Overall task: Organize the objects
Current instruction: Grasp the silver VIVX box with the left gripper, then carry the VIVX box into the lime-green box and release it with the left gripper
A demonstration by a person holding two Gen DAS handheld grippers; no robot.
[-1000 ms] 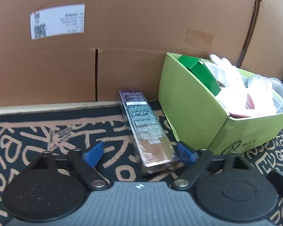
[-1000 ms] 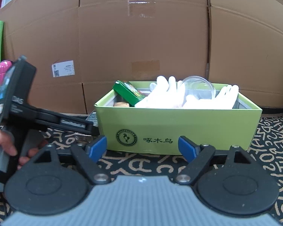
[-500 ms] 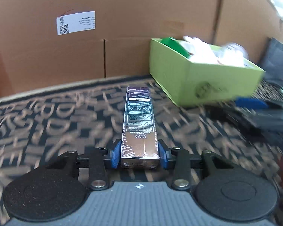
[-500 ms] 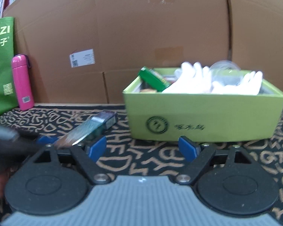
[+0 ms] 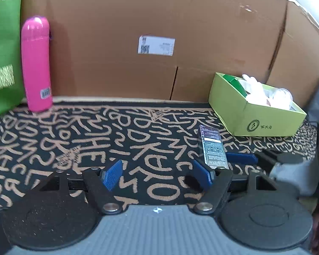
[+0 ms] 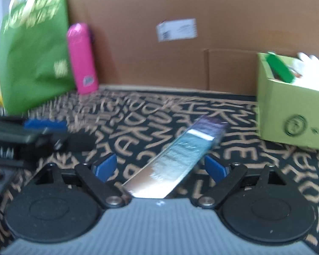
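A long dark shiny carton [image 5: 213,146] lies flat on the patterned black-and-tan mat. In the right wrist view the carton [image 6: 176,157] lies between the fingers of my open right gripper [image 6: 160,166], slanting up to the right, with gaps on both sides. My left gripper [image 5: 157,174] is open and empty, just left of the carton. The right gripper's blue fingertips [image 5: 241,158] show beside the carton in the left wrist view. A light green box [image 5: 255,108] with white gloves and a green pack stands at the back right.
A pink bottle [image 5: 36,65] stands upright at the back left next to a green bag [image 5: 2,42]. A cardboard wall [image 5: 159,31] closes the back. In the right wrist view the left gripper's body [image 6: 21,140] sits at the left and the green box [image 6: 293,108] at the right.
My left gripper has opened and let go of the carton, which now lies on the mat. It pulled back and left. My right gripper has moved left around the carton.
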